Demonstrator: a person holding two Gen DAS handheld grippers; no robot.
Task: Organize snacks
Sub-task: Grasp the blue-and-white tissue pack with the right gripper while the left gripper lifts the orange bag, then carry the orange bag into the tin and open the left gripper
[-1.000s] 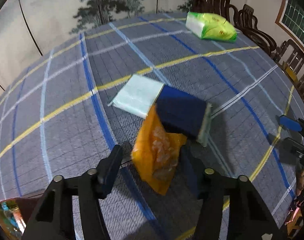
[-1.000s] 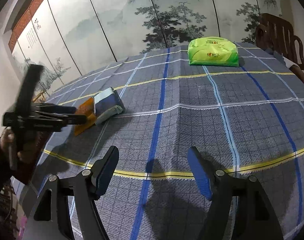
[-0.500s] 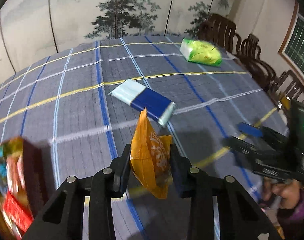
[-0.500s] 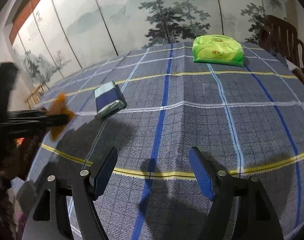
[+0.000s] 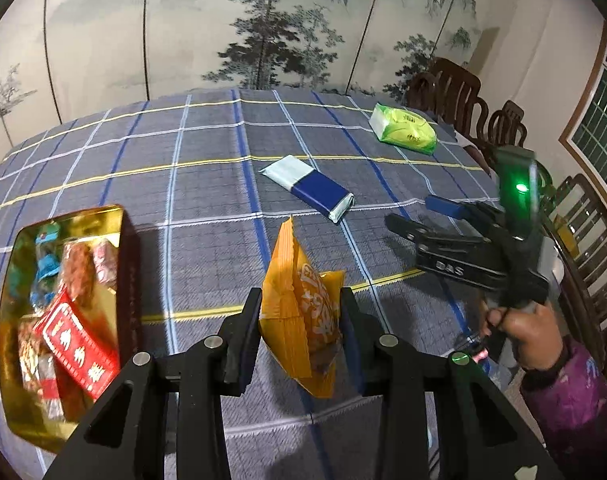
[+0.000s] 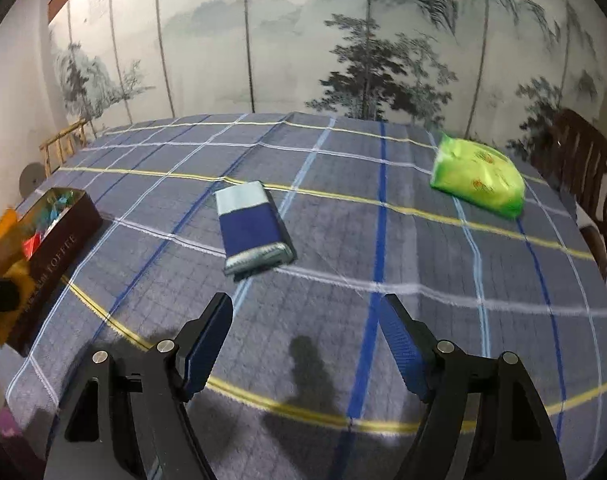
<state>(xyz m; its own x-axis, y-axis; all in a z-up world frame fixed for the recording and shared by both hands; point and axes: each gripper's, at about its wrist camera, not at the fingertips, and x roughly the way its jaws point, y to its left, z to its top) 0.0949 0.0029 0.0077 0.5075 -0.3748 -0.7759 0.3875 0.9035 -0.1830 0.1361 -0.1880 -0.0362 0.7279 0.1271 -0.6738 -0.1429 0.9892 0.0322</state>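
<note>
Dining rm, round table w/ blue-grey plaid tablecloth [image 5: 207,184], ink-tree folding screen [image 5: 263,32] behind, dark wood chairs [image 5: 503,128] at 2 o'clock in the left wrist view.

L gripper [image 5: 299,316]: jaws pinching orange snack packet [image 5: 303,308], held upright off the cloth, top edge sticking up past the fingertips. Toffee tin [image 5: 121,240], gold inside, at 9 o'clock of the jaws, just beside; holds red packet [image 5: 79,344] + other wrapped snacks, mixed, blurry. Blue-white packet [image 5: 309,188] at 12 o'clock, flat on cloth, apart. Green packet [image 5: 405,130] at 1 o'clock, far side of table.

R gripper [image 6: 305,340]: jaws spread wide, nothing between, above cloth. Blue-white packet [image 6: 251,228] at 11 o'clock of it, near. Green packet [image 6: 477,178] at 1 o'clock, well apart. Tin [image 6: 59,248] at 9 o'clock by table edge.
</note>
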